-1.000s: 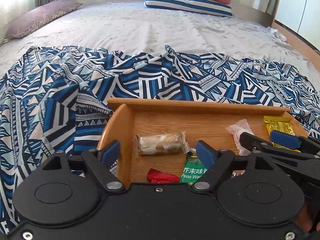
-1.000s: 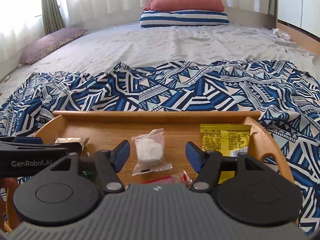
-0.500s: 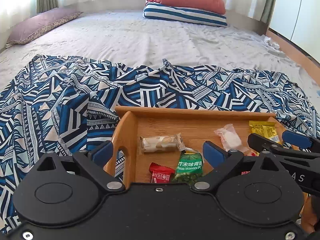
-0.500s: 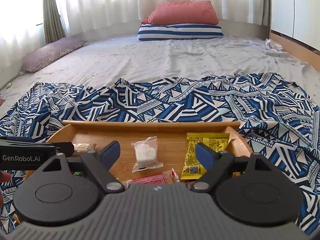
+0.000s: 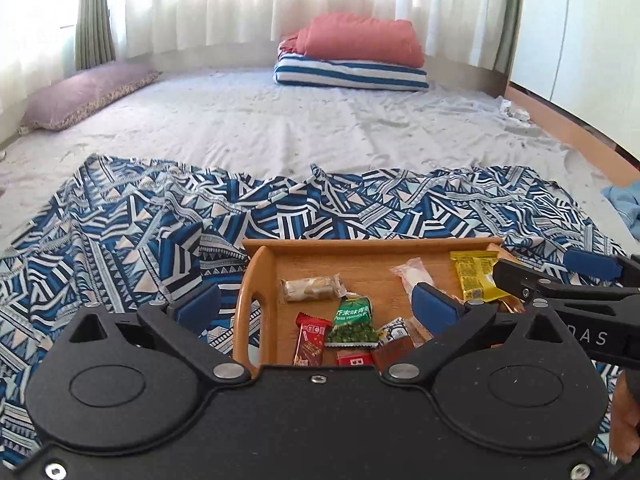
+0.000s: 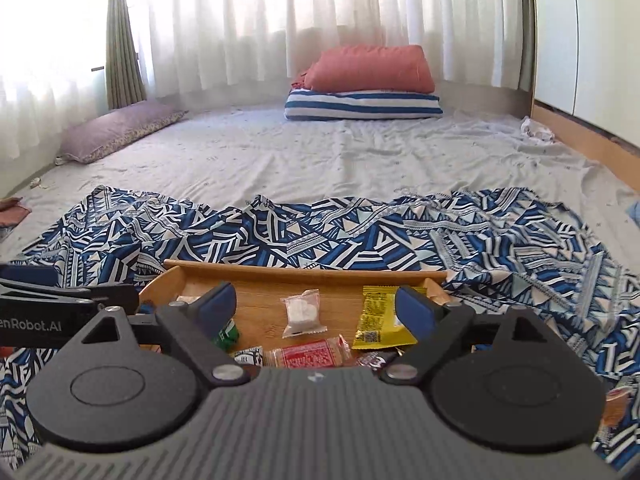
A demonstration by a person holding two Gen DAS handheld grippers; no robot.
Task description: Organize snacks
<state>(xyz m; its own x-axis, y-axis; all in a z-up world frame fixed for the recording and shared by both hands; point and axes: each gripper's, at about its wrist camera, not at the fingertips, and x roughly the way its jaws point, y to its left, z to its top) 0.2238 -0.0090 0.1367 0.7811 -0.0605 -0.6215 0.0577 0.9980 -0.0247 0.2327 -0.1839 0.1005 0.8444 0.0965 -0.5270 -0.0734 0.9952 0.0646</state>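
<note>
In your left wrist view, your left gripper [image 5: 316, 304] has just been opening and now gapes wide, with nothing between its fingers; beyond and below them, the rectangular wooden tray [image 5: 372, 243] holds a green pea packet [image 5: 353, 322]. In your right wrist view, your right gripper [image 6: 316, 308] has likewise been spreading, empty, above a clear white-candy wrapper [image 6: 301, 312] and yellow sachet [image 6: 376, 320].

Both grippers pulled up and back from wooden tray [image 5: 256, 276]. Left gripper [image 5: 316, 306] jaws just opened wider, nothing between. Right gripper [image 6: 316, 308] jaws likewise spread, empty. More snack packets now visible in tray.
</note>
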